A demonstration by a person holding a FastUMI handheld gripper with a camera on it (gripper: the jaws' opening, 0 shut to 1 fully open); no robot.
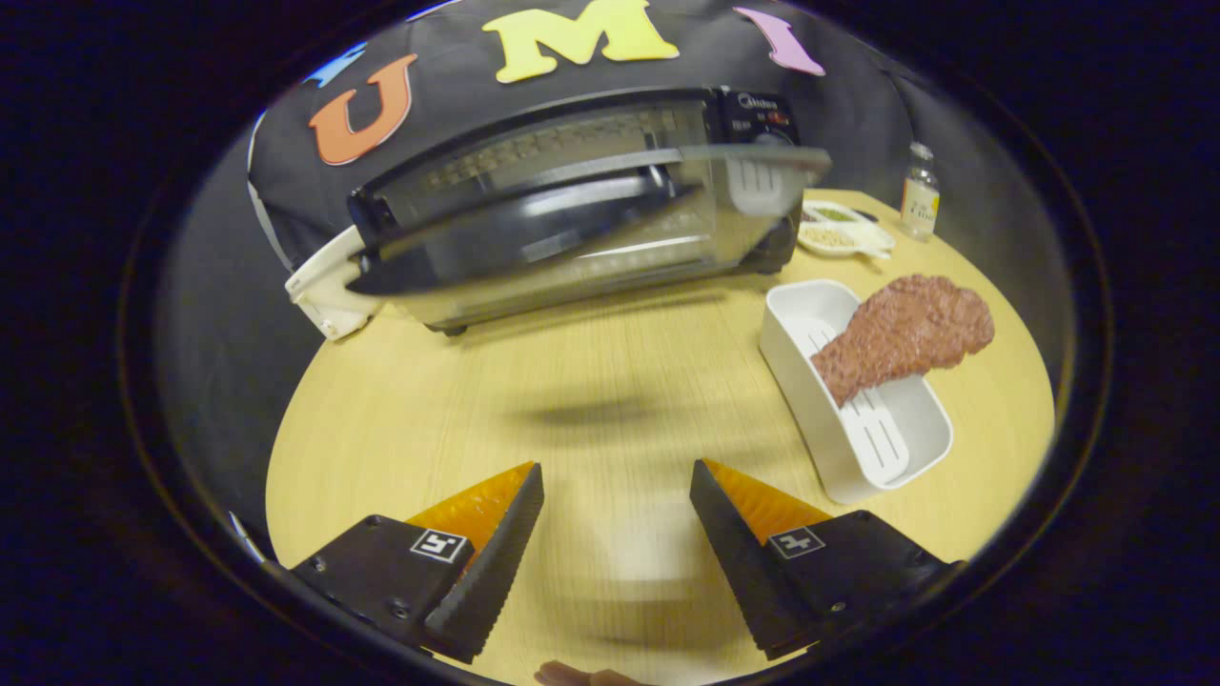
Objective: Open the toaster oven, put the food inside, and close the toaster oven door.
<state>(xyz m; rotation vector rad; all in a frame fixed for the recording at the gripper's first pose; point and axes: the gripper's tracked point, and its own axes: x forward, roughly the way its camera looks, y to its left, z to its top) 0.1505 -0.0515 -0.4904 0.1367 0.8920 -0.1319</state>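
Note:
A toaster oven [572, 205] stands at the back of the wooden table [591, 400], well beyond my fingers. Its glass door [610, 224] hangs partway open, blurred, with the white handle [329, 286] at its left end. To the right, ahead of my right finger, a brown piece of fried chicken [905, 333] rests on the rim of a white rectangular tray [858, 410]. My gripper [617, 469] is open above the table with nothing between its fingers.
A small white dish of seeds [843, 233] and a small clear bottle [920, 202] stand at the back right beside the oven. A fingertip of a hand [581, 676] shows below my fingers. Bare tabletop lies between my fingers and the oven.

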